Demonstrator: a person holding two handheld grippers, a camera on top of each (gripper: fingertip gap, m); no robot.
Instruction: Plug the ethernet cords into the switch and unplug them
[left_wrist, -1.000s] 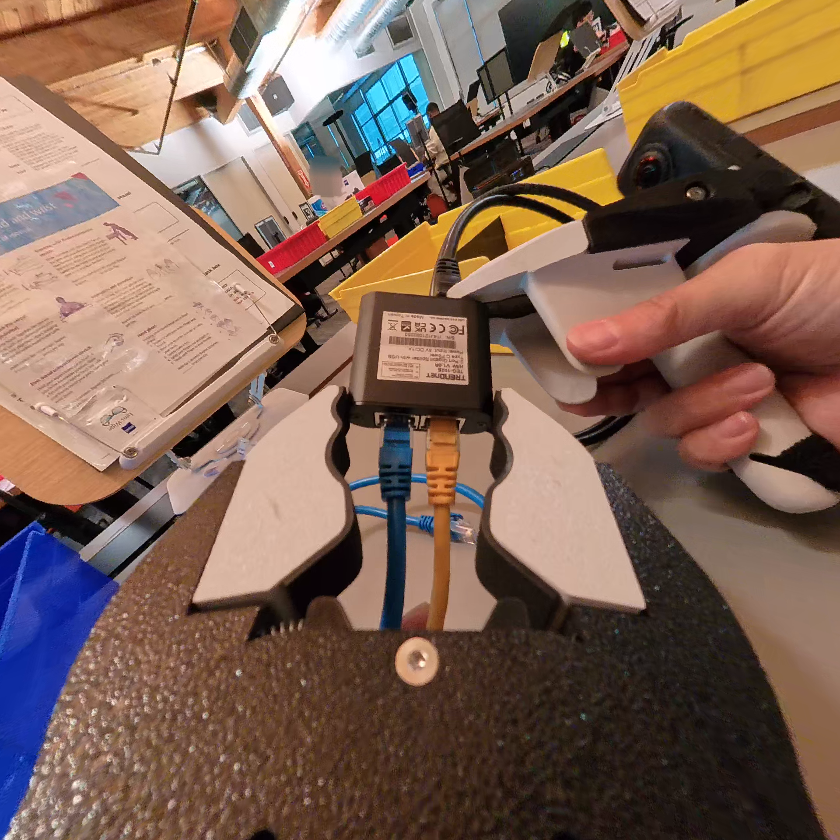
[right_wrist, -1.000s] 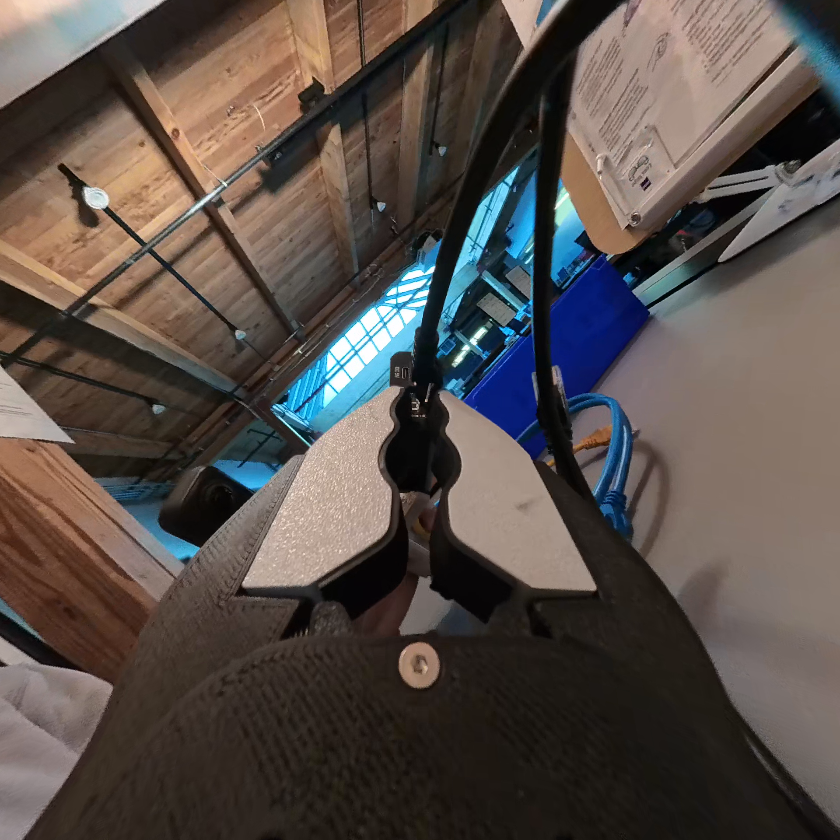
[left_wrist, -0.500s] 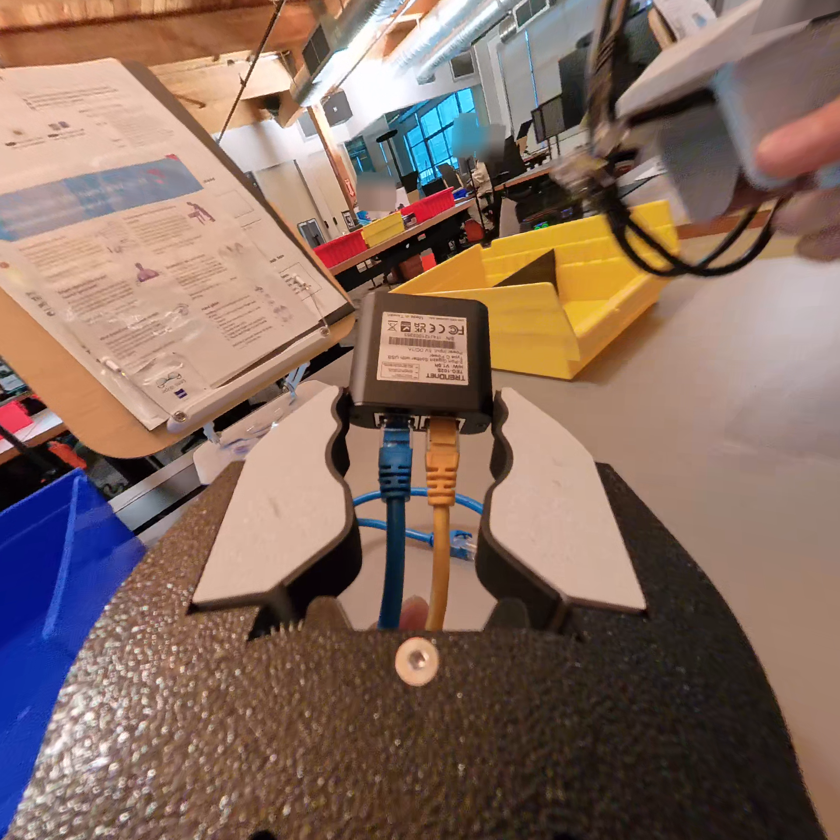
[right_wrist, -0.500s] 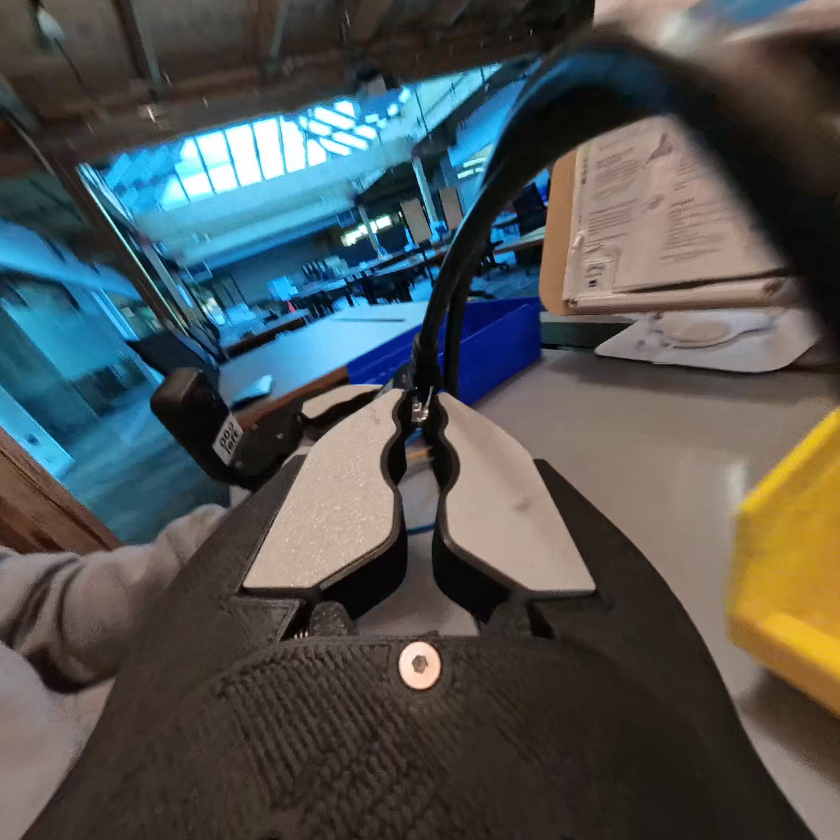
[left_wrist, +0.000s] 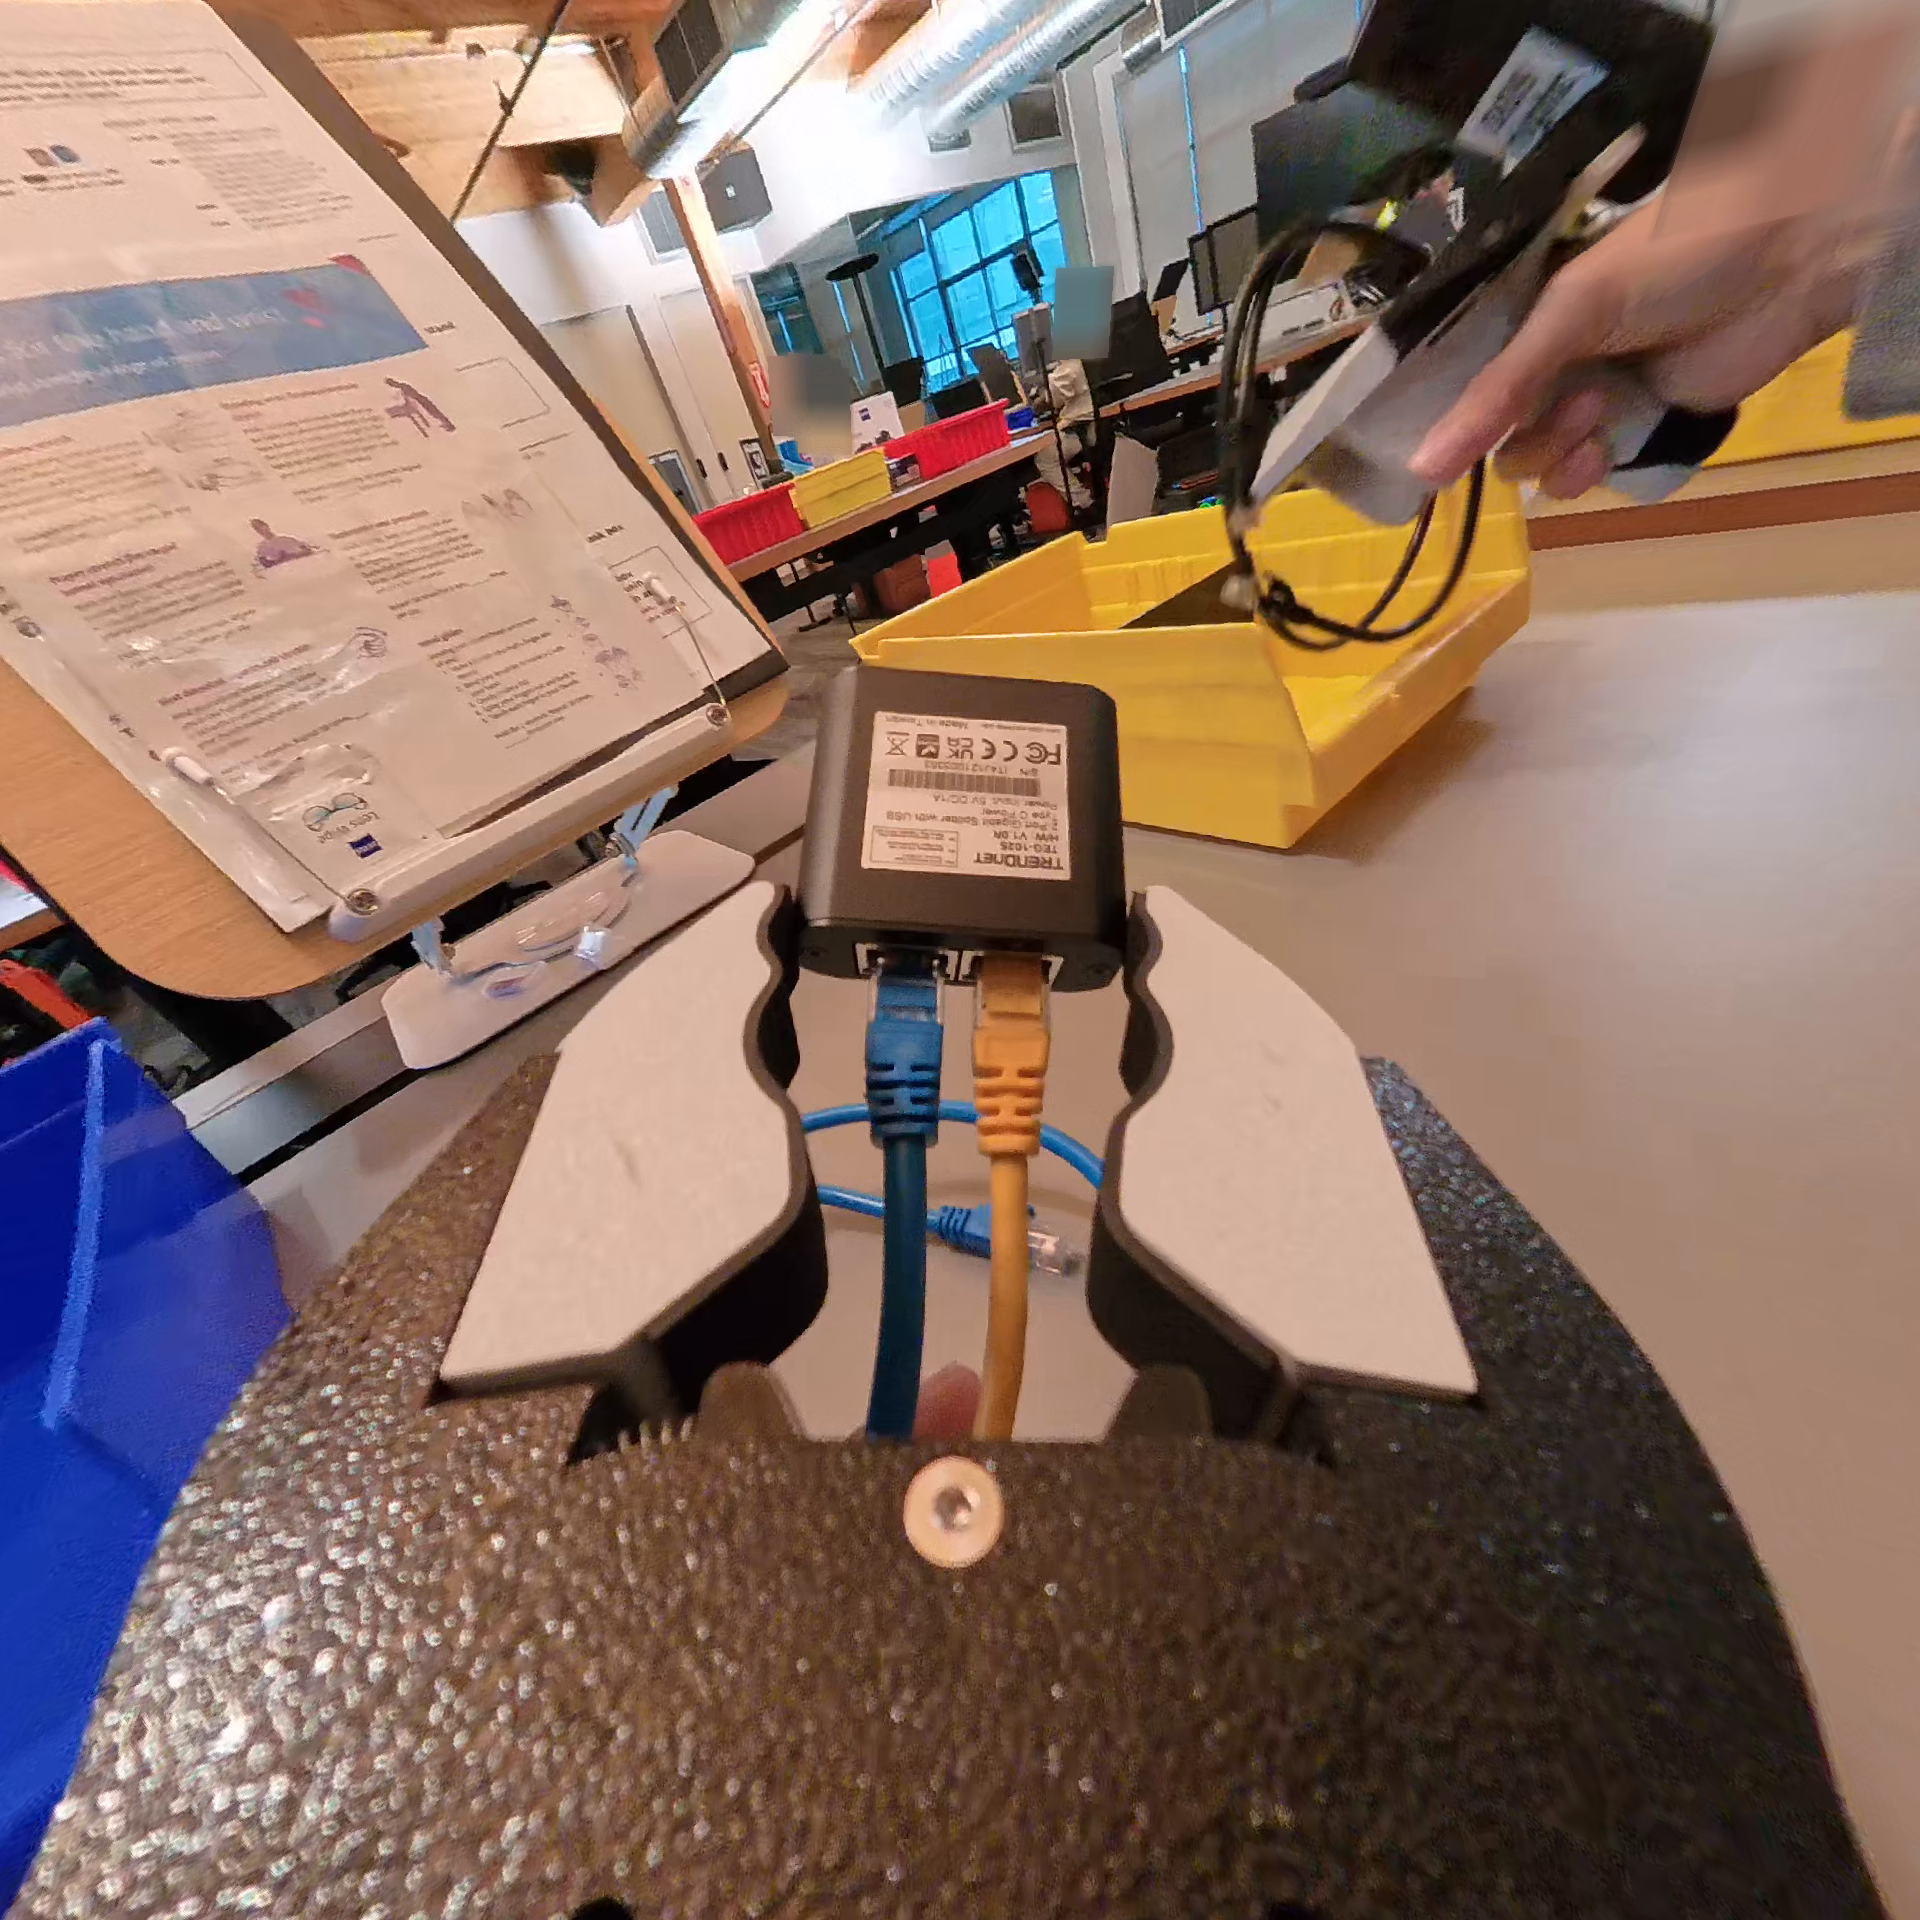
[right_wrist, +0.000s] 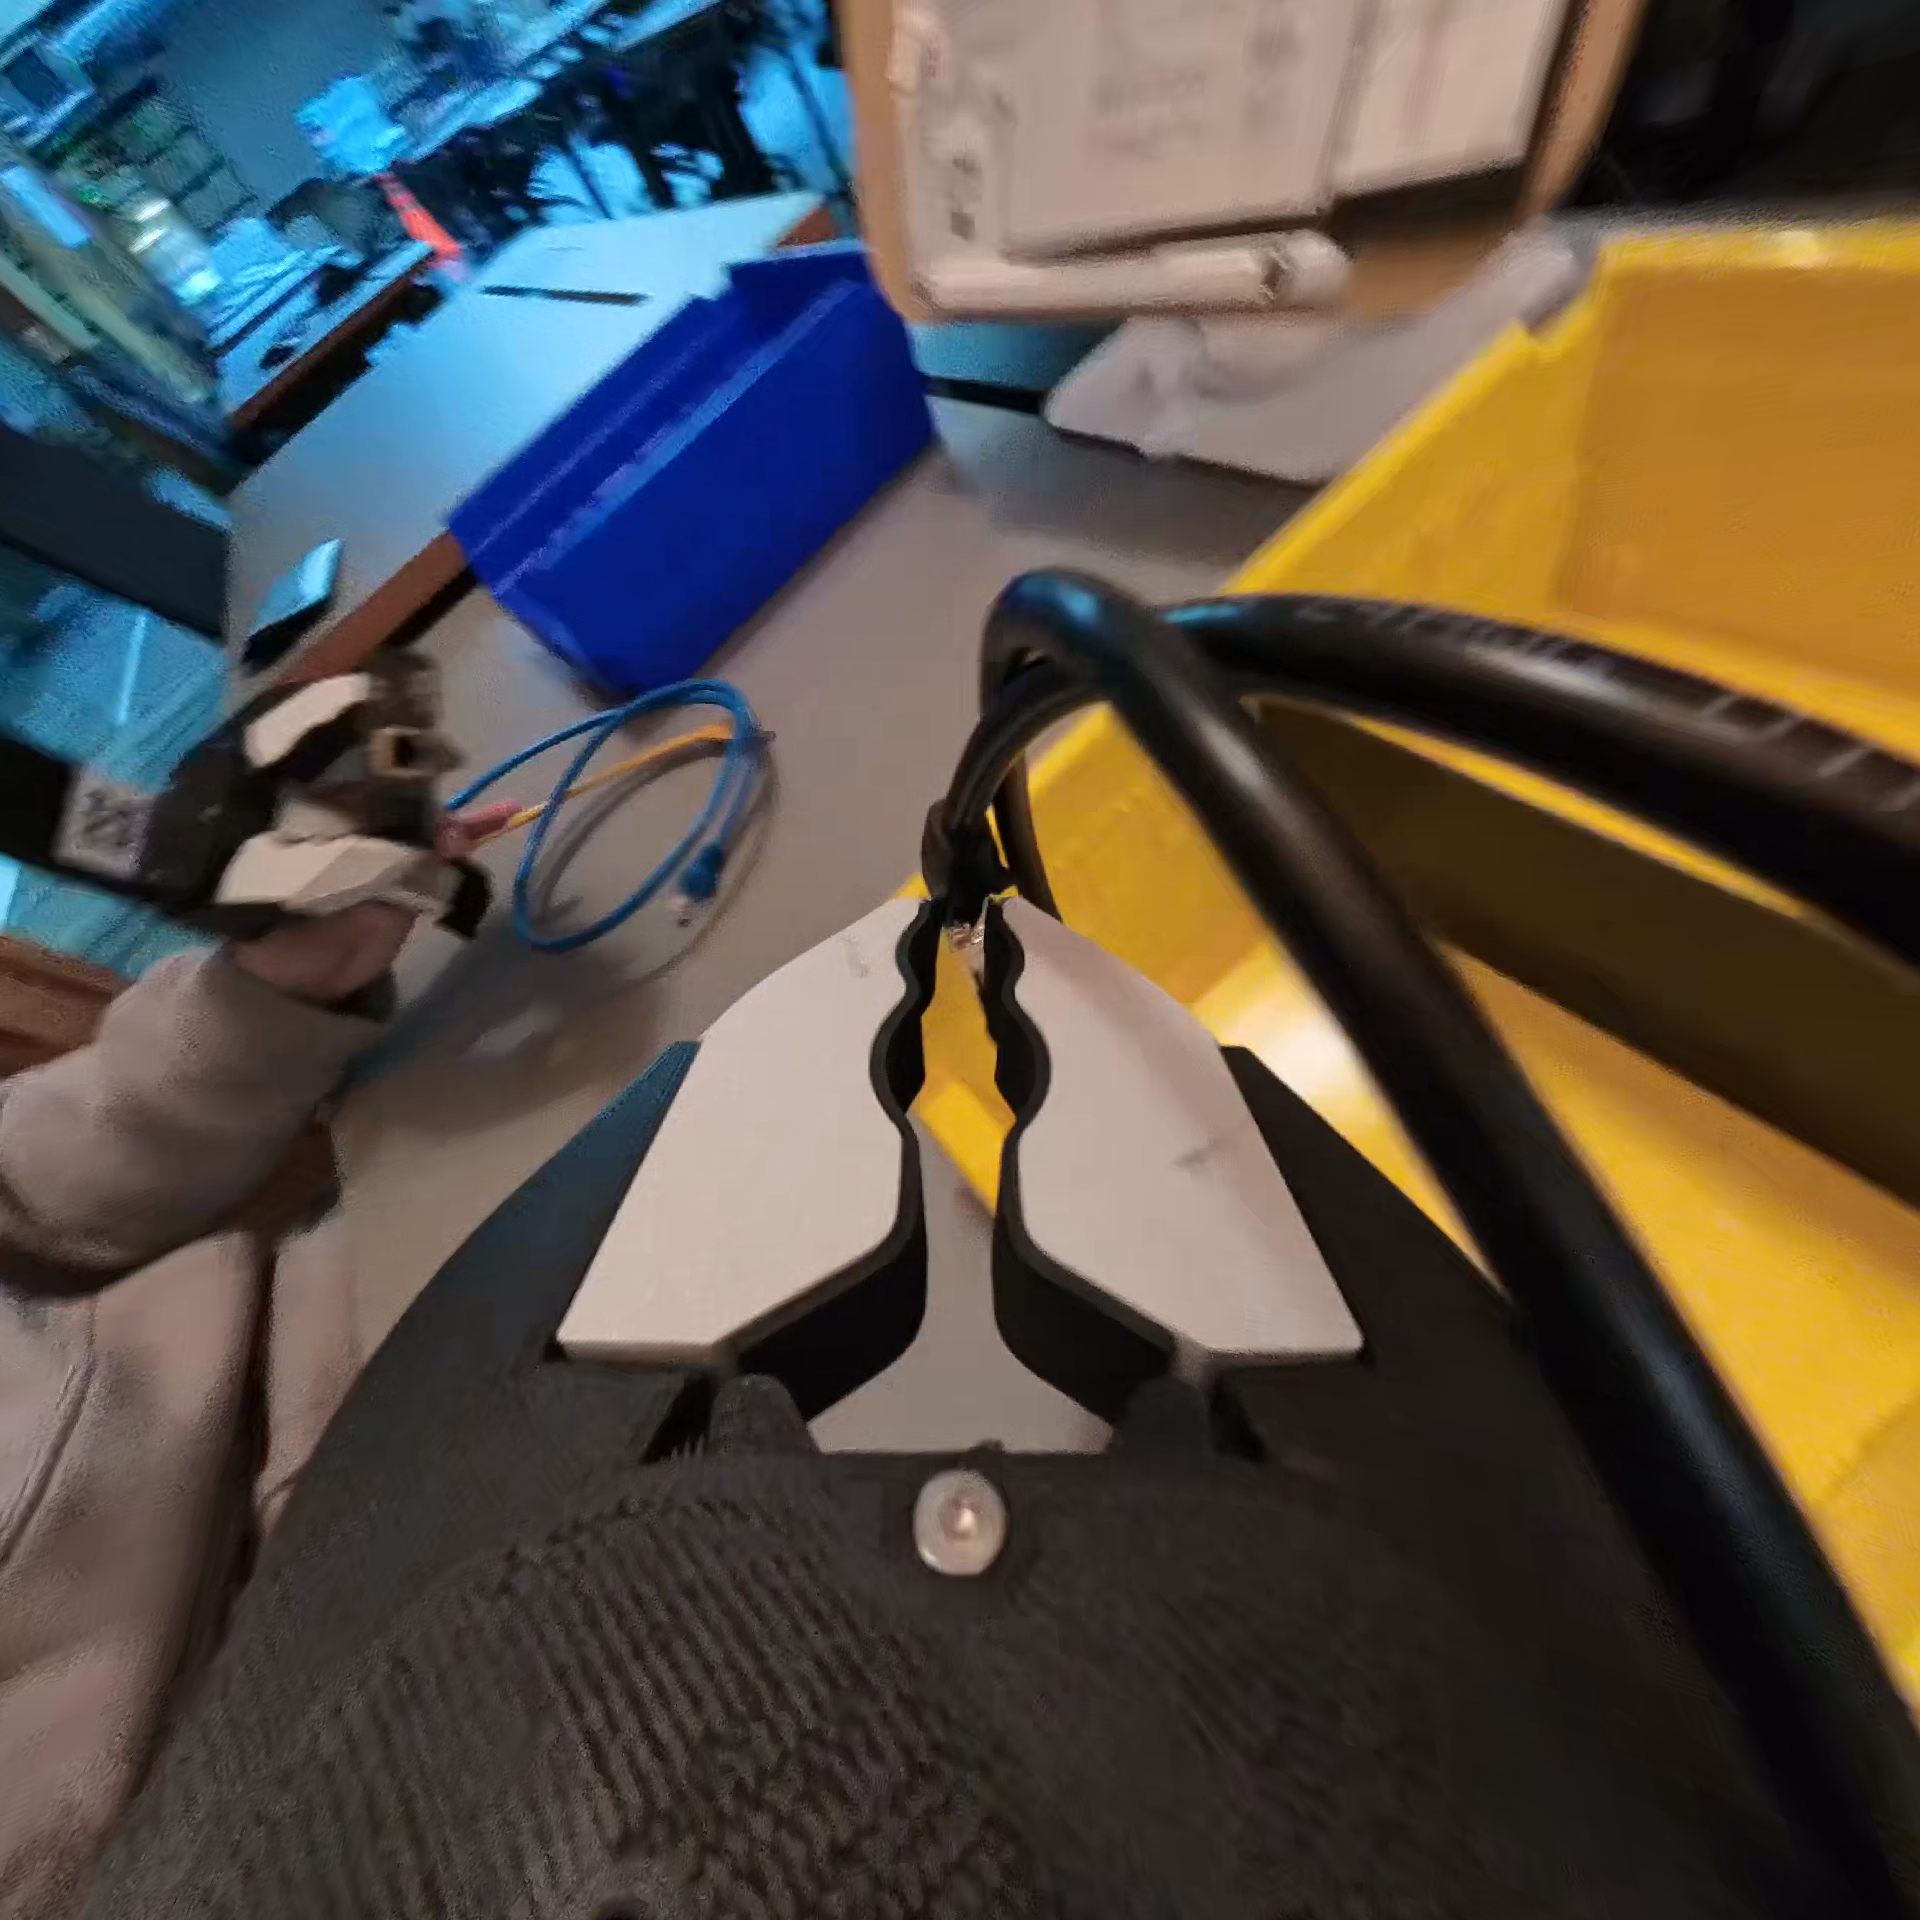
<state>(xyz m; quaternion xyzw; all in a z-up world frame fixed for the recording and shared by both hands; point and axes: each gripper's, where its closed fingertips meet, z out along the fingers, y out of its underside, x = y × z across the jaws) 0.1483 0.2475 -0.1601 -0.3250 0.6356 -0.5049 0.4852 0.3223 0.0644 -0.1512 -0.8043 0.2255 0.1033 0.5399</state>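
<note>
Since a second ago the black cord (right_wrist: 1288, 862) has been pulled out of the switch (left_wrist: 961, 821) and carried off to the right, so it's now held up over the yellow bin (left_wrist: 1195, 707) instead of sitting plugged into the far end.

Closest in, in the left wrist view, the left gripper (left_wrist: 961, 940) is seen clamped on the switch, its jaws set fairly wide against the two sides of the black box. The switch is held label side up, above the grey table (left_wrist: 1610, 935). Two cords are plugged into its near face: the blue cord (left_wrist: 900, 1143) on the left port and the orange cord (left_wrist: 1006, 1132) on the right one. Both are run back between the fingers toward the camera, and a loop of blue cable is seen lying on the table underneath.

In the right wrist view, the right gripper (right_wrist: 961, 920) is closed down narrow on the plug end of the black cord, which is looped up and back past the camera on the right.

Further out, a blue bin (right_wrist: 686, 488) is parked on the left, and a tilted board with printed sheets (left_wrist: 291, 499) is propped on a stand behind the switch. The right gripper is blurred in the left view.
</note>
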